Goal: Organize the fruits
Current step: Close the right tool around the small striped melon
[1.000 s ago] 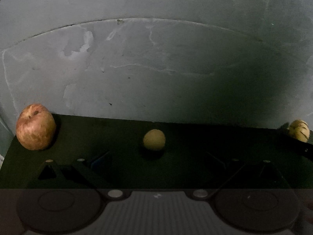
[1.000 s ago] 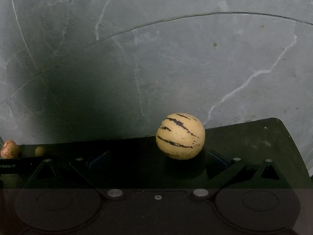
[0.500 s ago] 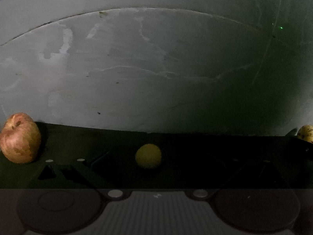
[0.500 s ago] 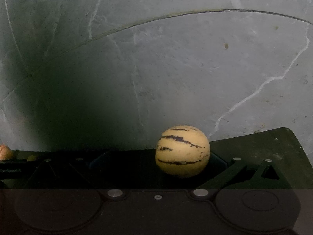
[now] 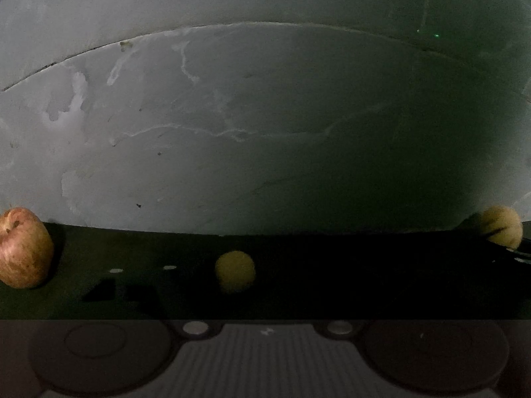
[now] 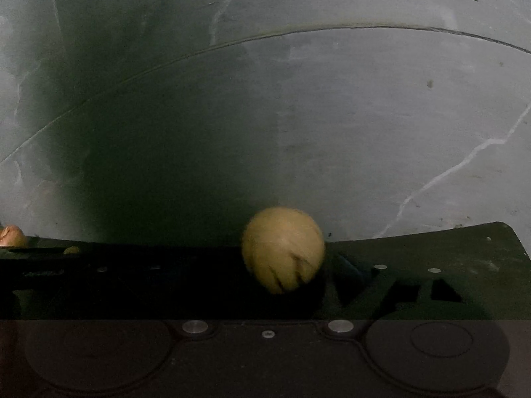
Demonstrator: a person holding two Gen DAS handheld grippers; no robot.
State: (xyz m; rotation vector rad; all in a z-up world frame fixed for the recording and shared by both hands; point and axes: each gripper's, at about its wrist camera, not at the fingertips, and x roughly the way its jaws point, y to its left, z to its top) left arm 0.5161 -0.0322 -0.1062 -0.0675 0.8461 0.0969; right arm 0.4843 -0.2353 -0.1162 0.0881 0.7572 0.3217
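Two grippers close in on fruit on a dark mat

The left gripper (image 5: 232, 285) narrows around a small yellow fruit (image 5: 235, 271); the right gripper (image 6: 282, 285) narrows around a striped melon (image 6: 282, 249). Neither is visibly clamped; the round fruit could roll away.

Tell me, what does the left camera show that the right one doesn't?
Only the left view shows the red apple whole, and the small yellow fruit between the closing jaws. Only the right view shows the striped yellow fruit up close between its own closing jaws, and the dark mat's corner. Both share all three fruits, the mat and the grey stone floor.
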